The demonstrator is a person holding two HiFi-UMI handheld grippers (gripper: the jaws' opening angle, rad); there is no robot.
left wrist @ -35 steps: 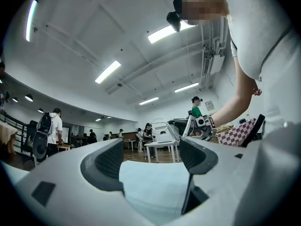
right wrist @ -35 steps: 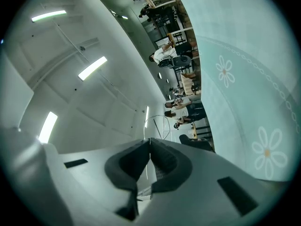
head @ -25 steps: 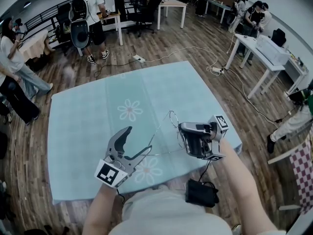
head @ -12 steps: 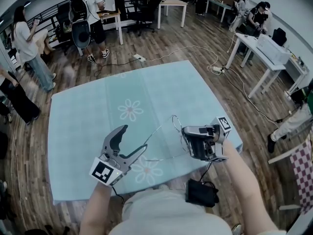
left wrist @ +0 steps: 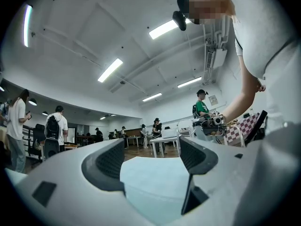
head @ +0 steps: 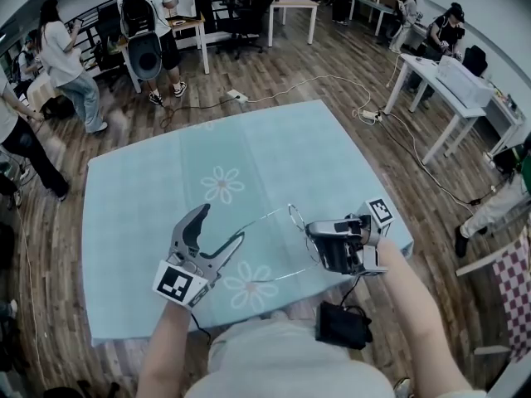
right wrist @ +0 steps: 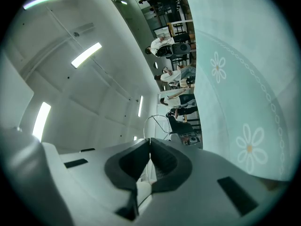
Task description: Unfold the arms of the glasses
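Thin wire-framed glasses (head: 296,215) hang in the air over the light-blue flowered tablecloth (head: 166,181). My right gripper (head: 315,235) is shut on the frame beside the lens. One arm of the glasses runs up-left towards the left gripper. The other arm sticks out lower, towards me. My left gripper (head: 221,224) stands open just left of the upper arm's tip. The left gripper view shows nothing between its jaws (left wrist: 150,157), only the cloth and the right gripper (left wrist: 214,121) beyond. In the right gripper view the jaws (right wrist: 150,147) pinch the wire, and a lens ring (right wrist: 154,116) rises above them.
The table's near edge lies just under both grippers. A black pouch (head: 342,326) hangs at the person's waist. Cables (head: 332,85) trail over the wooden floor behind the table. White tables (head: 440,81) stand at the right, and several people stand at the back.
The left gripper has moved slightly left and up, away from the glasses. The two arms of the glasses now stand further apart, the lower one pointing towards me.
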